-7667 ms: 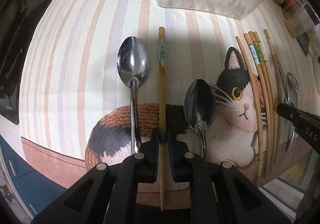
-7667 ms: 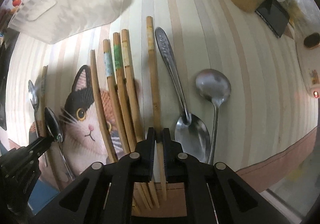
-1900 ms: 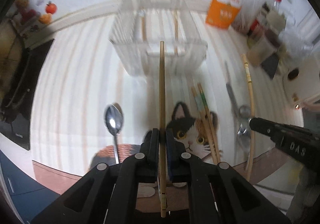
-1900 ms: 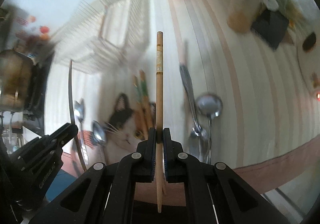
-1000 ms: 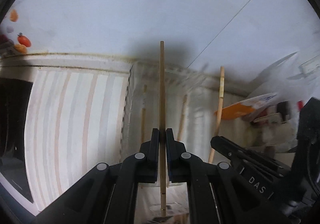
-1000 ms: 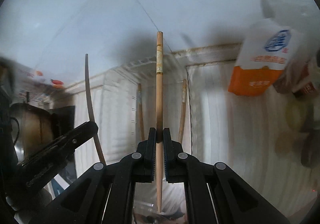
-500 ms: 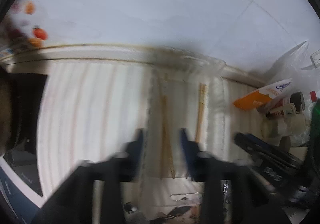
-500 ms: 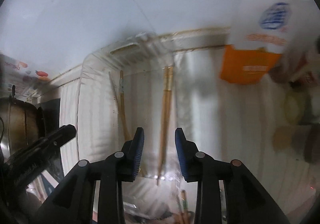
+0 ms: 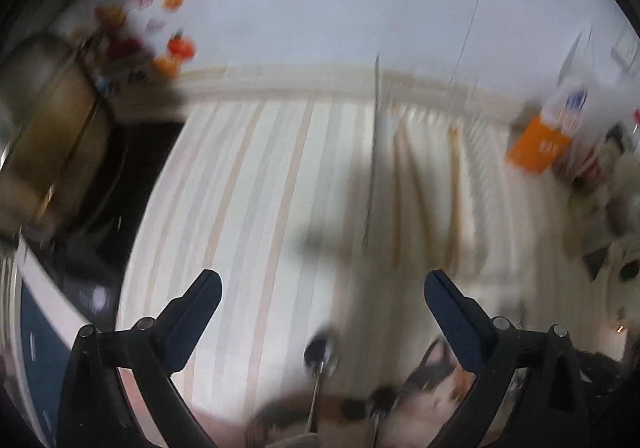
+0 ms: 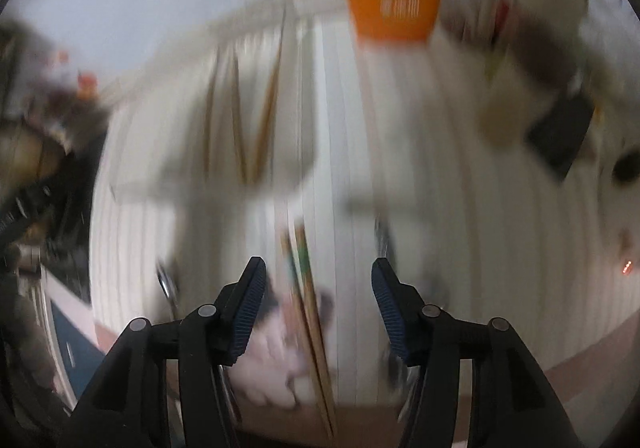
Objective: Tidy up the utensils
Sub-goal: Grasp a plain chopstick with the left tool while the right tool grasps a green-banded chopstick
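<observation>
Covering most of both blurred views, the striped tablecloth (image 9: 256, 208) runs from 6 o'clock up to the pale wall. The clear plastic bin (image 9: 424, 184) sits at 1 o'clock in the left wrist view, with several chopsticks (image 9: 400, 200) lying inside it; the right wrist view shows the same bin (image 10: 224, 152) at 11 o'clock. An orange-and-white carton (image 10: 394, 4) stands at 12 o'clock there. More chopsticks on the cloth (image 10: 310, 312) lie at 6 o'clock between the right tongs (image 10: 318, 308), which gape wide and empty. The left tongs (image 9: 322, 312) likewise gape wide, holding nothing, above a spoon (image 9: 320, 364) at 6 o'clock.
</observation>
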A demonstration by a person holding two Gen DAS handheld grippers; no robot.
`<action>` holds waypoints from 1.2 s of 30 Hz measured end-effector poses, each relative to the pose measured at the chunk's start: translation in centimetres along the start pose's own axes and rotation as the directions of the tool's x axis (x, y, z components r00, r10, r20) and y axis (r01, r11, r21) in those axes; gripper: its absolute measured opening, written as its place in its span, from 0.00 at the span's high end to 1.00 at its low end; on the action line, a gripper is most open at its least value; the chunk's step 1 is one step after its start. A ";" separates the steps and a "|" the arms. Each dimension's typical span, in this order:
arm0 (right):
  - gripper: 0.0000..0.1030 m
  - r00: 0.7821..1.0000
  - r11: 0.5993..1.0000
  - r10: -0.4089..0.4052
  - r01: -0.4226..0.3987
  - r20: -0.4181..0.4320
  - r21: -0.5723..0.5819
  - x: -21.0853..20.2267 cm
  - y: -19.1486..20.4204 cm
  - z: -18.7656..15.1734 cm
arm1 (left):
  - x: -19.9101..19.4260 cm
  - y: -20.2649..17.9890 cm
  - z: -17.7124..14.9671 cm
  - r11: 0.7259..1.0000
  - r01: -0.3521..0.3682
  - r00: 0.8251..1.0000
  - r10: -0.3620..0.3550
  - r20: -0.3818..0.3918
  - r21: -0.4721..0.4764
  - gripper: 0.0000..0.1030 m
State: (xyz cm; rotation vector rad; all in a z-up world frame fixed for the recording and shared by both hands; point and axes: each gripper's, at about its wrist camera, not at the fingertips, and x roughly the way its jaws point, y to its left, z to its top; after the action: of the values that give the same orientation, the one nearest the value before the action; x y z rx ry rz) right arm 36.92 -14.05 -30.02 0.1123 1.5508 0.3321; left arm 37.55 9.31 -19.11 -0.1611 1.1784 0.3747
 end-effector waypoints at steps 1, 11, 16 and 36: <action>0.62 1.000 1.000 0.003 -0.003 -0.026 0.001 1.0 -0.1 -0.7 | 0.7 -0.1 -1.2 1.000 0.001 1.000 -0.001 -0.024 0.007 0.00; 0.94 0.996 0.999 -0.030 0.029 -0.087 -0.021 6.3 0.4 -3.6 | 4.3 -1.9 -7.6 0.996 -0.054 0.986 0.064 -0.153 0.065 0.00; 0.95 0.995 0.997 -0.069 0.070 -0.075 0.011 5.6 -1.7 -3.8 | 3.4 -3.6 -8.2 0.995 -0.041 0.989 0.054 -0.135 0.092 0.00; 0.94 0.993 0.981 -0.082 0.095 -0.084 0.166 3.0 -10.6 -5.7 | 7.1 -15.9 -12.8 0.942 0.217 0.931 -0.121 -0.343 0.257 0.64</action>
State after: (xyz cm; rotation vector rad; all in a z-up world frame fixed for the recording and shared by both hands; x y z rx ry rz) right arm 32.69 -24.11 -36.02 0.1648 1.6535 0.1341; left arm 34.65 -8.04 -31.64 -0.0682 1.5179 0.0147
